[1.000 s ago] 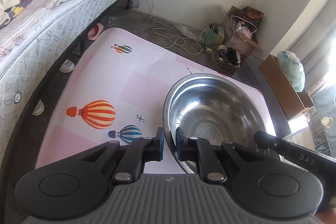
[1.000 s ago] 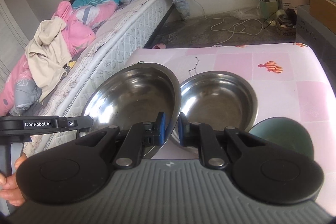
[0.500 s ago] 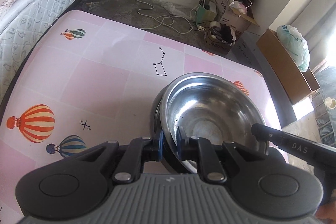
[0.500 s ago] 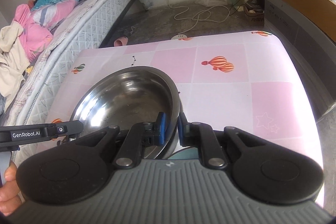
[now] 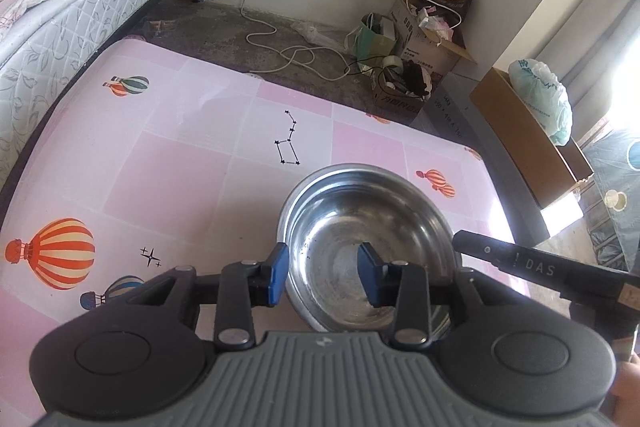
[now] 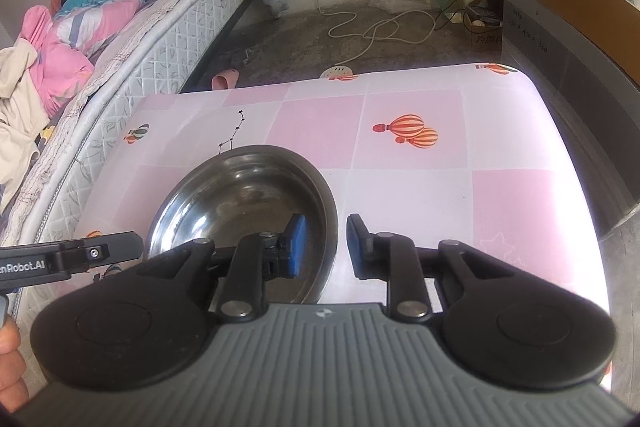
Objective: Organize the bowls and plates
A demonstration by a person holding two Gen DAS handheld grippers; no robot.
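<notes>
Steel bowl (image 5: 370,251) lowered from mid-air onto pink surface (image 5: 180,163), 5 o'clock; left gripper (image 5: 322,277) and right gripper (image 6: 322,247) fingers opening, straddling its rim, no longer gripping.

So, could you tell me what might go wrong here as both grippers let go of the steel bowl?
1. The left gripper and right gripper, jaws opening, each straddle the steel bowl's rim; withdrawing too soon could snag and tip it.
2. The bowl looks nested in another; it may settle crooked.
</notes>
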